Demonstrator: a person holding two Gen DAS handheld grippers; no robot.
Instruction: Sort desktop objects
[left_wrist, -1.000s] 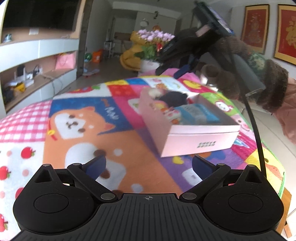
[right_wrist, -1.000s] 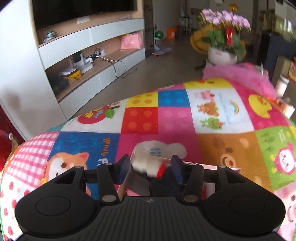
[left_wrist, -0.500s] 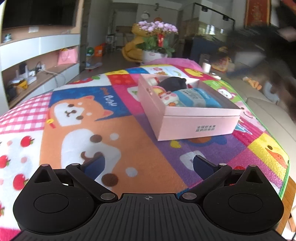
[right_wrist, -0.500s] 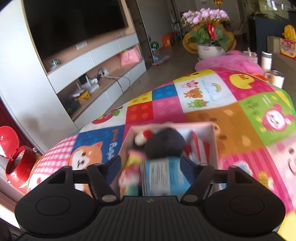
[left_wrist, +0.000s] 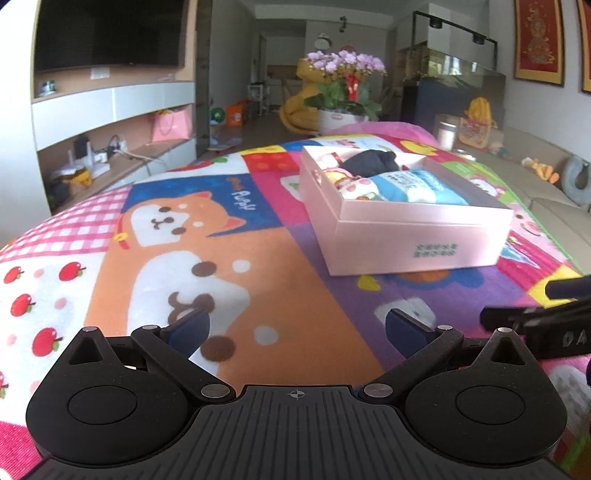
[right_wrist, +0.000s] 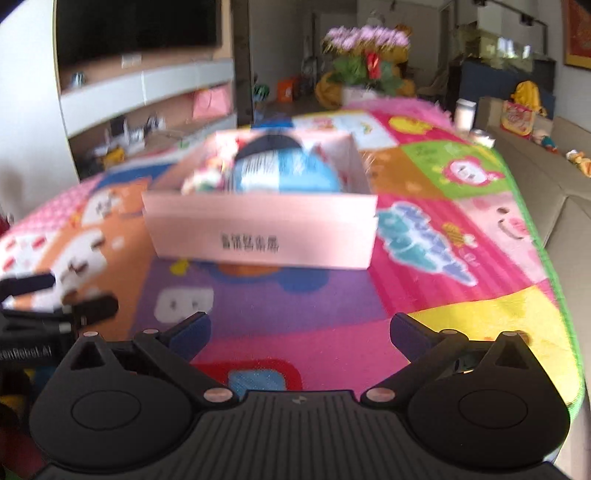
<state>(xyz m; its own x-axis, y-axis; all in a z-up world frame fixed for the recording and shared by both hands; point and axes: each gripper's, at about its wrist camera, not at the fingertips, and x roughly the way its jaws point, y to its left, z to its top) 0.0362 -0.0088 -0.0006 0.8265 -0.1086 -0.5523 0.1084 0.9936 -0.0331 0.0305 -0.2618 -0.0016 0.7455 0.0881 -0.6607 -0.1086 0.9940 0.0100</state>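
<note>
A pink box (left_wrist: 424, 243) (right_wrist: 258, 229) stands on the cartoon-patterned mat (left_wrist: 155, 258) (right_wrist: 461, 221). Inside it lie a blue-and-white packet (left_wrist: 413, 184) (right_wrist: 291, 170), a black object (left_wrist: 369, 162) and small colourful packets (left_wrist: 351, 182). My left gripper (left_wrist: 297, 328) is open over the mat, short of the box, with nothing between its fingers. My right gripper (right_wrist: 299, 330) hangs low over the mat in front of the box, its jaws still opening wide and nothing between them. Part of the right gripper (left_wrist: 543, 325) shows at the right edge of the left wrist view.
The mat's edge (right_wrist: 554, 280) drops off at the right toward a beige sofa (left_wrist: 554, 192). A potted flowering plant (left_wrist: 343, 88) stands beyond the table. White shelving (left_wrist: 110, 122) under a television lines the left wall. A cup (right_wrist: 464, 114) sits past the mat's far right.
My right gripper let go of a small white-and-red item over the box, opened wide and drew back low in front of it. The left gripper sank slightly toward the mat.
</note>
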